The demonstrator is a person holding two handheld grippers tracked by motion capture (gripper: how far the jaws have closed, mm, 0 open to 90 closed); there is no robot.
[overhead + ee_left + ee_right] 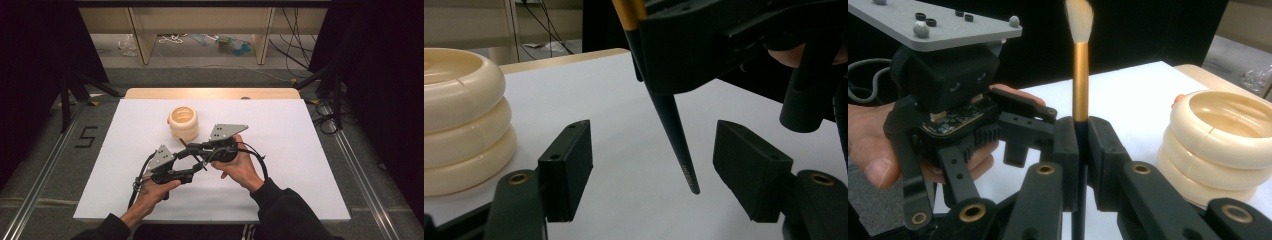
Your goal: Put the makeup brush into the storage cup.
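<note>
Here we see a white table (pixel 280 165) with both grippers held close together near its middle. The right gripper (pixel 1079 145) is clenched on a brush (pixel 1080 65): its two jaws press against the dark handle just below the gold ferrule, and the pale bristle tuft points up in the right gripper view. In the left gripper view the brush handle (pixel 674 135) tapers down to a point just above the table, hanging in the gap between the left jaws without touching either. The left gripper (pixel 651 175) is released, its jaws spread wide on either side of that tip. In the high view the left gripper (pixel 192 165) sits beside and slightly nearer the person than the right gripper (pixel 192 148), each held in a hand. A cream pot (pixel 183 123), built like three stacked rings with an open top, stands on the table just beyond the grippers; we see it beside the jaws in both gripper views (pixel 459 125) (pixel 1220 145).
</note>
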